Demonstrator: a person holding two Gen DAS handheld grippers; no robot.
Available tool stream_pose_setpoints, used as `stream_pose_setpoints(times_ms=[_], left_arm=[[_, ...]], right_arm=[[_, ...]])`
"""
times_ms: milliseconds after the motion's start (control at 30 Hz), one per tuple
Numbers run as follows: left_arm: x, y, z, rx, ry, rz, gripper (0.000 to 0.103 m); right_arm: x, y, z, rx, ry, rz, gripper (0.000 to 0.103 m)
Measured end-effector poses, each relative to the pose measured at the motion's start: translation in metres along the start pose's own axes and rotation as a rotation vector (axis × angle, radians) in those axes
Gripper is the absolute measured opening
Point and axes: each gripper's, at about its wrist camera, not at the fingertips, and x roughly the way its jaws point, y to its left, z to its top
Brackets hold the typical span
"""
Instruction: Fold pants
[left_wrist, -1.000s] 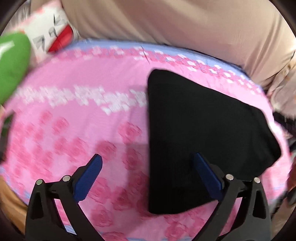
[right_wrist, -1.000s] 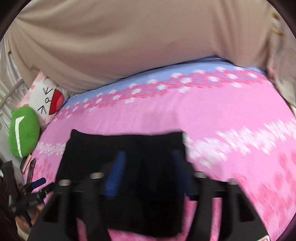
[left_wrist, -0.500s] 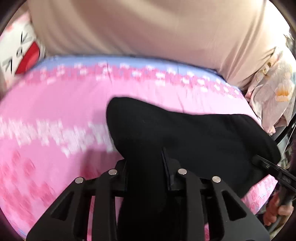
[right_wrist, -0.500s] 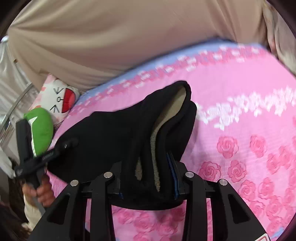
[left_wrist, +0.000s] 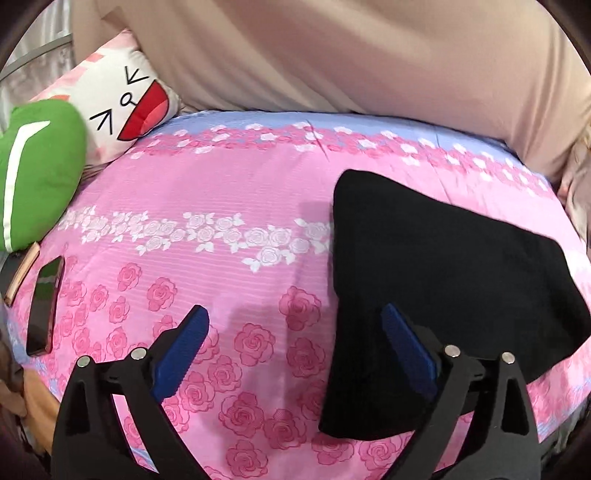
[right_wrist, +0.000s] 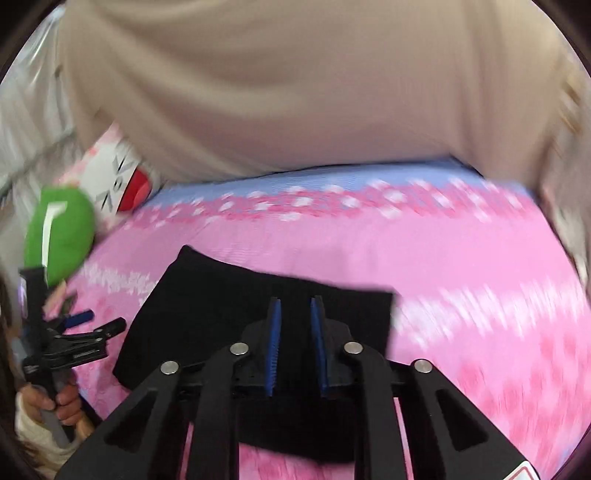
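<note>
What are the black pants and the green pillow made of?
The black pants look like thick, soft matte knit cloth, lying limp and folded flat. The green pillow seems to be fuzzy plush, puffy and rounded. The exact fibres cannot be told.

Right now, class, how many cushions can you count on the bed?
2. A green cushion lies at the bed's far left edge, and a white cushion with a cartoon face sits just behind it against the beige headboard. Others may be out of view.
</note>
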Motion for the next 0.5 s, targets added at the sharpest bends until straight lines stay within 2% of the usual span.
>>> stream_pose_setpoints(times_ms=[67, 100, 133, 167, 233, 300, 333, 433, 467, 500], left_arm=[[0.0, 0.002, -0.001, -0.004, 0.006, 0.008, 0.093], [-0.001, 0.003, -0.003, 0.0, 0.007, 0.02, 0.093], [0.0, 0.005, -0.006, 0.001, 0.01, 0.042, 0.094], [0.001, 0.008, -0.009, 0.0, 0.018, 0.051, 0.094], [0.003, 0.014, -0.013, -0.002, 0.029, 0.047, 0.094], [0.003, 0.018, -0.016, -0.007, 0.033, 0.046, 0.094], [0.003, 0.019, -0.016, -0.011, 0.03, 0.043, 0.094], [0.004, 0.016, -0.016, -0.003, 0.029, 0.02, 0.094], [0.004, 0.014, -0.016, 0.002, 0.031, 0.012, 0.094], [0.003, 0.013, -0.017, 0.007, 0.031, 0.008, 0.094]], right_arm=[[0.051, -0.004, 0.008, -0.012, 0.097, -0.039, 0.014], [0.078, -0.013, 0.006, -0.006, 0.162, -0.094, 0.014], [0.099, -0.022, 0.001, -0.001, 0.224, -0.15, 0.009], [0.112, -0.032, -0.003, 0.021, 0.237, -0.152, 0.009], [0.101, -0.027, 0.009, 0.096, 0.228, -0.143, 0.011], [0.075, 0.007, 0.028, 0.066, 0.141, -0.041, 0.014], [0.072, 0.024, 0.033, 0.036, 0.138, 0.009, 0.014], [0.084, 0.087, 0.047, -0.085, 0.162, 0.183, 0.014], [0.101, 0.11, 0.049, -0.116, 0.201, 0.233, 0.014], [0.12, 0.126, 0.049, -0.144, 0.237, 0.243, 0.014]])
